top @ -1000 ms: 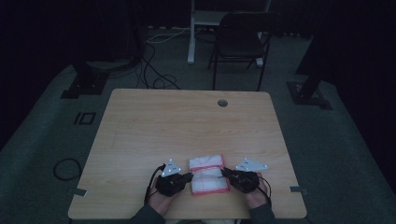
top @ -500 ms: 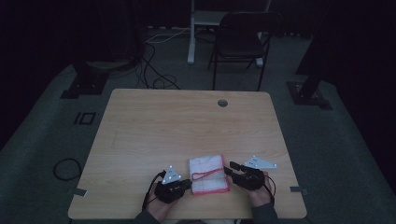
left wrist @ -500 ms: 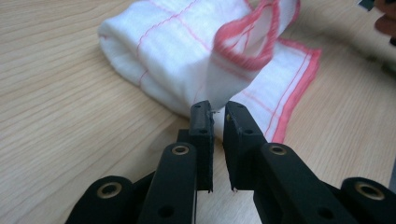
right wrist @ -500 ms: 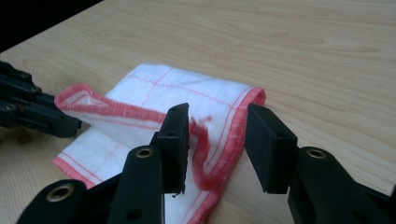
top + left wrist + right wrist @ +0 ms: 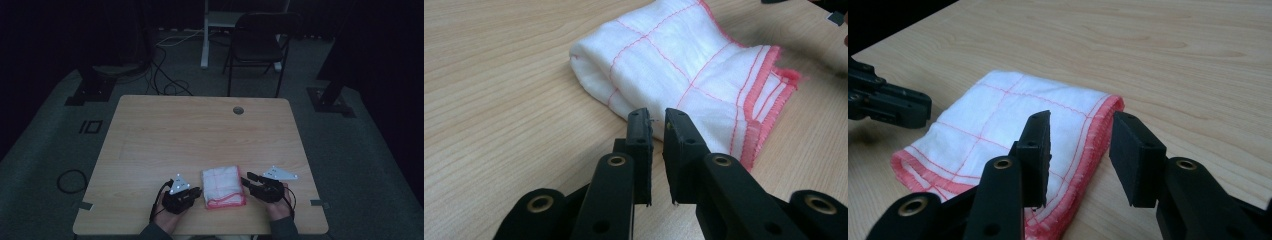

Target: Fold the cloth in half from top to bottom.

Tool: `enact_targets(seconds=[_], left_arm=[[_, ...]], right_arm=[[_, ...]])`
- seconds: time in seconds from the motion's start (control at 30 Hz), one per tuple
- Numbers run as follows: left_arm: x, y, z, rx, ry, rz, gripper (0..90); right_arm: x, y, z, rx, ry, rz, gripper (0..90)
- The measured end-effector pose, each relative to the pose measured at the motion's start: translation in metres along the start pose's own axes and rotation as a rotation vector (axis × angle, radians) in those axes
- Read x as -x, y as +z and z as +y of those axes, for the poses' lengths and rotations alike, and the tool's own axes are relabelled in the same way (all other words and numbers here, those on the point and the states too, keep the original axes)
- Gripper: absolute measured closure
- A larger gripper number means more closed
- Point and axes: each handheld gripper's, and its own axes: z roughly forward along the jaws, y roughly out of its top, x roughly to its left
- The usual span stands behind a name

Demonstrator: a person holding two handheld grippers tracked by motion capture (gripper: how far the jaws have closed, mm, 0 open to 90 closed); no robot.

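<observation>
A folded white cloth (image 5: 223,186) with thin red grid lines and a red stitched hem lies flat on the wooden table (image 5: 200,135), close to the near edge and a little right of its middle. It sits squared up, hem toward the person, which suggests the folding is finished and the cloth has been let go to rest.

The left gripper (image 5: 196,192) lies low at the cloth's left side. Its fingers (image 5: 639,132) have just been parting slightly and stand with only a narrow gap between them, nothing in it; their tips are just short of the cloth's folded side, not pressing on it.

The right gripper (image 5: 247,179) rests at the cloth's right side. Its fingers (image 5: 1035,140) have just been opening and stand well apart, released. In the right gripper view one finger stands in front of the hemmed edge, the other beside it over bare wood. Neither pinches the fabric.
</observation>
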Motion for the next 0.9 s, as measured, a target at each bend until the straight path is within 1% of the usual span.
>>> enact_targets(seconds=[0.1,0.17,0.27,0.37,0.47,0.53,0.6,0.7,0.8,0.9], left_arm=[[0.0,0.0,0.001,0.004,0.012,0.007,81.3],[-0.003,0.0,0.002,0.004,0.014,0.015,81.2],[-0.009,-0.001,0.001,0.012,0.014,0.04,80.5],[-0.016,-0.002,0.0,0.013,0.019,0.077,78.2],[-0.023,-0.002,-0.001,0.009,0.01,0.101,77.1],[-0.027,-0.002,-0.002,0.007,0.007,0.117,76.5],[-0.03,-0.002,-0.002,0.01,0.002,0.127,76.0],[-0.034,-0.003,-0.002,0.006,-0.003,0.143,75.9],[-0.036,-0.003,-0.003,0.009,-0.013,0.149,75.8],[-0.038,-0.004,-0.002,0.009,-0.012,0.154,75.8]], right_arm=[[0.001,0.002,-0.001,-0.011,0.0,-0.005,60.7],[0.004,0.004,-0.003,-0.022,-0.01,-0.025,60.8],[0.01,0.007,-0.006,-0.04,-0.004,-0.055,60.8],[0.014,0.009,-0.007,-0.057,-0.028,-0.104,60.7],[0.02,0.009,-0.008,-0.06,-0.01,-0.121,60.6],[0.023,0.008,-0.009,-0.06,-0.007,-0.134,60.4],[0.025,0.008,-0.009,-0.065,-0.017,-0.153,60.3],[0.027,0.008,-0.01,-0.07,-0.014,-0.161,60.4],[0.027,0.008,-0.01,-0.068,-0.009,-0.156,60.3],[0.027,0.009,-0.01,-0.071,-0.011,-0.154,60.3]])
